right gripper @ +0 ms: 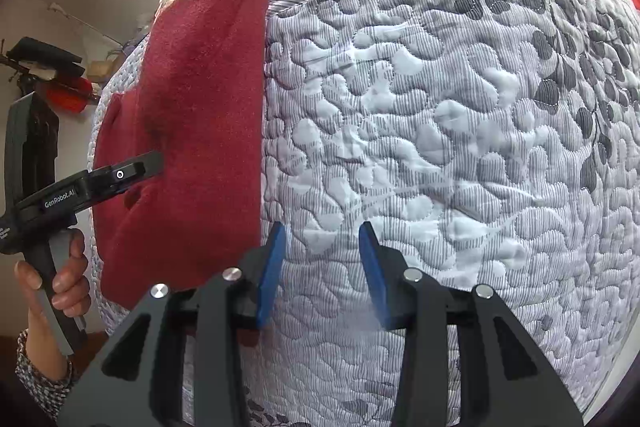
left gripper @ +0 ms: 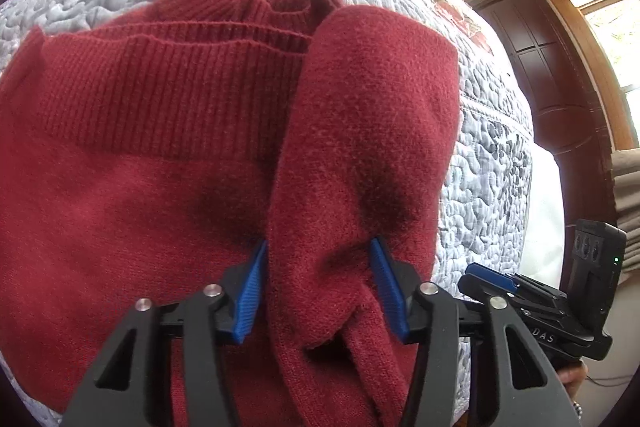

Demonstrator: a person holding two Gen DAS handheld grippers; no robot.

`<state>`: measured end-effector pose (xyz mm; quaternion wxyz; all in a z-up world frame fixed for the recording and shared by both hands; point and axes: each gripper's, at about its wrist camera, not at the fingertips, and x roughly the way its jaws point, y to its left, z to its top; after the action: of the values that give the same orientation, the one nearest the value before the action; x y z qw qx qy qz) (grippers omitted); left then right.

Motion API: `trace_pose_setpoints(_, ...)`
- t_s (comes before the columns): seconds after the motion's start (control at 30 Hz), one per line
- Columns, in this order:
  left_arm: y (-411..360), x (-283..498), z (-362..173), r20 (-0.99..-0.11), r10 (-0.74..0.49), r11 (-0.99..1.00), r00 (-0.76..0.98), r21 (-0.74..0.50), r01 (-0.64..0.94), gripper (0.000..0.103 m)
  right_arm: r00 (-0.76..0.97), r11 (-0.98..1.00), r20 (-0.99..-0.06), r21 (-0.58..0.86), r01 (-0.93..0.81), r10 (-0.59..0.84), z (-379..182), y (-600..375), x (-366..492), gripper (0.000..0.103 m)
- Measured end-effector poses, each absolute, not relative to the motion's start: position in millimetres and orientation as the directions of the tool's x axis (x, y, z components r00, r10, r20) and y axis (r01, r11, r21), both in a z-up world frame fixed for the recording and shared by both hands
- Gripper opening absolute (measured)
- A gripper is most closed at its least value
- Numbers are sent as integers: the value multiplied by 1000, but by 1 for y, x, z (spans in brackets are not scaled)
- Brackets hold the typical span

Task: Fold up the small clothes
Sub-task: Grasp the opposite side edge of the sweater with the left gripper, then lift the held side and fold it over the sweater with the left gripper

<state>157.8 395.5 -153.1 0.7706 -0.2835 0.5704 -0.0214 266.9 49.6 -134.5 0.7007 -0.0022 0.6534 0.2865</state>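
The sweater (left gripper: 160,147) lies on the quilt (right gripper: 440,107). Its sleeve (left gripper: 360,147) is between the left gripper's (left gripper: 320,287) fingers. The right gripper (right gripper: 322,267) is to its right, over bare quilt.

Sweater (left gripper: 160,131): left side and lower hem cut off by the left wrist frame edge; fold (left gripper: 360,131) hides the body under it. Left gripper (left gripper: 320,291): pads apart w/ fold between them, can't tell if they press the cloth. In the right wrist view the left gripper's tips are sunk into the sweater (right gripper: 192,131), not visible. Hand (right gripper: 60,287): wrist cut off by the edge. Right gripper in the left view (left gripper: 504,285): only partly seen, tips unclear. Shelf items (right gripper: 60,75): too small to tell.
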Motion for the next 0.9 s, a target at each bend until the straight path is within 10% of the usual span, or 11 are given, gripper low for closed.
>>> trace_pose_setpoints(0.2,391,162,-161,-863,-370,822,345,-477,-312,56,-25,828,-919,366,-425,393,-135,65,260,39)
trace_pose_setpoints(0.53,388,160,-161,-820,-434,780,373,-549,-300,16,-34,830,-922,363,-425,385,-138,71,258,39)
trace_pose_setpoints(0.9,413,127,-115,-779,-387,781,494,-561,-273,15,-30,836,-920,369,-406,392,-137,70,257,41)
